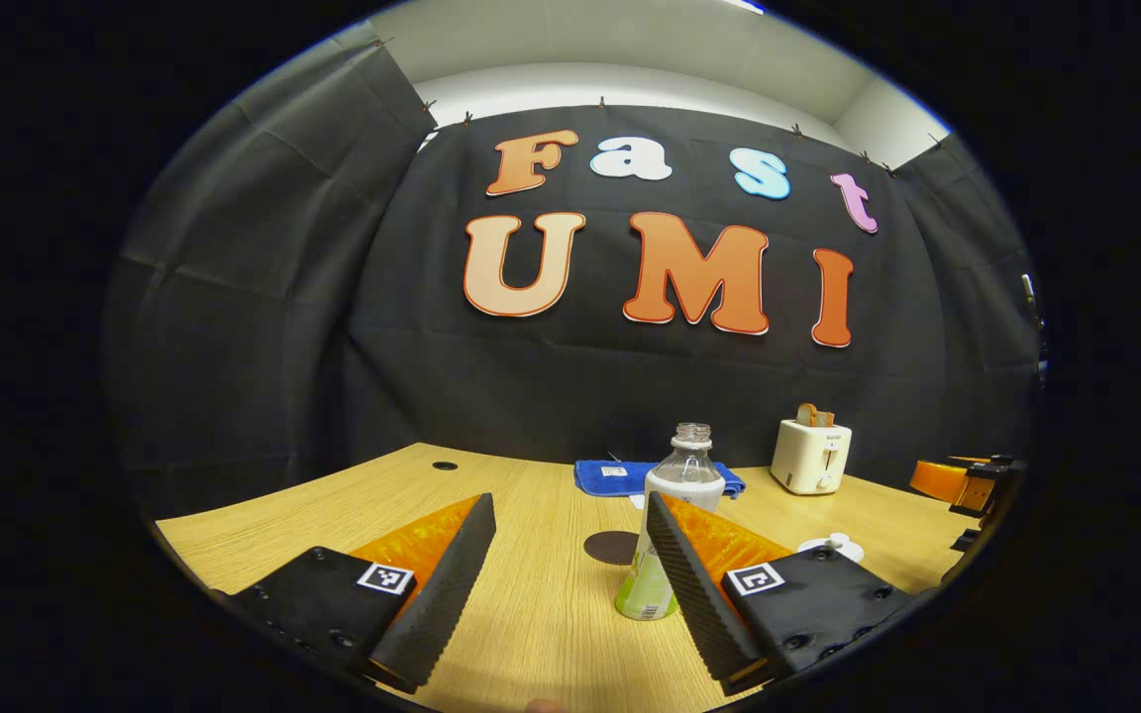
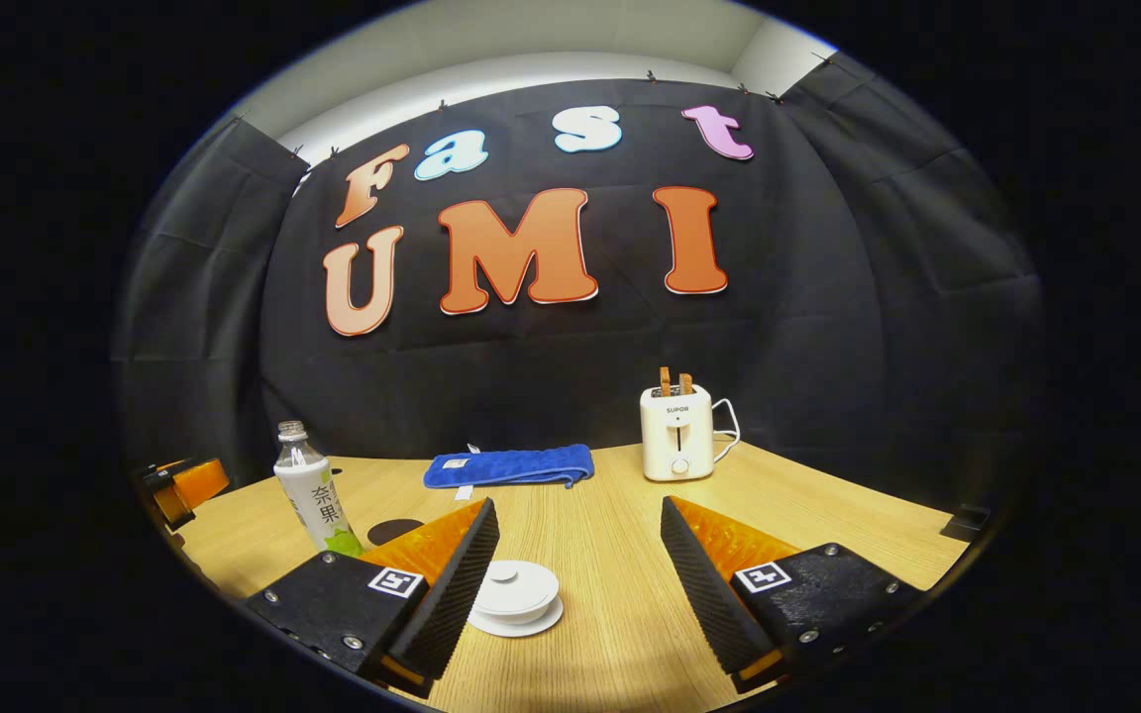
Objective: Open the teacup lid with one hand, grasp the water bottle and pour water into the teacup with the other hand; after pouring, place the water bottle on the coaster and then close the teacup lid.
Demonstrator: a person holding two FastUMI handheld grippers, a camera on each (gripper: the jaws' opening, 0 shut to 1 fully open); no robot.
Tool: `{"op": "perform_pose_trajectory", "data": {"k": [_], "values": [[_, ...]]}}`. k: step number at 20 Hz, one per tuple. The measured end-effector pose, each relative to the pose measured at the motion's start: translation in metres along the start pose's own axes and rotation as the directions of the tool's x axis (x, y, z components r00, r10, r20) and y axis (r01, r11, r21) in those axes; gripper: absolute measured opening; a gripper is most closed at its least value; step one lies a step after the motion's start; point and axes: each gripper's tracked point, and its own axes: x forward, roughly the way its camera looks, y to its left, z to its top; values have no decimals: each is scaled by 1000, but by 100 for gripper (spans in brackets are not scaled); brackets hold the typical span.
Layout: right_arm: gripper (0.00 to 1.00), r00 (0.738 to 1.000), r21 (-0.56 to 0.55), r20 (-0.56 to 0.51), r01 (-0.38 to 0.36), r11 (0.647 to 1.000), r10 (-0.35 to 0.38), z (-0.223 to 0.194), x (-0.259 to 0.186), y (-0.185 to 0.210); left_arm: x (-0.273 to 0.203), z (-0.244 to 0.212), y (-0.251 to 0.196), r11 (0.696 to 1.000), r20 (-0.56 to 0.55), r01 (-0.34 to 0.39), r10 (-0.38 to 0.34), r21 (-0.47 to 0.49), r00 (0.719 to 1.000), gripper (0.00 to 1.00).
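Observation:
An uncapped clear water bottle point(image 1: 686, 473) with a white and green label stands upright on the wooden table, just beyond my left gripper point(image 1: 570, 505), whose jaws are open and empty; its right finger hides part of the bottle. A dark round coaster point(image 1: 610, 547) lies just left of the bottle. The white teacup point(image 2: 516, 592), lid on, sits on its saucer close in front of my open right gripper point(image 2: 578, 507), beside its left finger. From there the bottle point(image 2: 313, 492) and coaster point(image 2: 394, 530) show to the left. In the left gripper view the teacup point(image 1: 833, 545) peeks out at right.
A folded blue cloth point(image 2: 511, 465) lies at the back of the table, with a white toaster point(image 2: 677, 431) holding toast to its right. The left gripper's body point(image 2: 179, 485) shows at the far left edge of the right gripper view. Black cloth walls the booth.

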Motion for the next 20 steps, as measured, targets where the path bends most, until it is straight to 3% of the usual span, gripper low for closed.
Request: {"op": "perform_pose_trajectory", "data": {"k": [20], "values": [[98,985,-69,-160,-83,994,71,-49,41,55,6,-14,15,1000,-31,-28,28,5,999,99]]}}
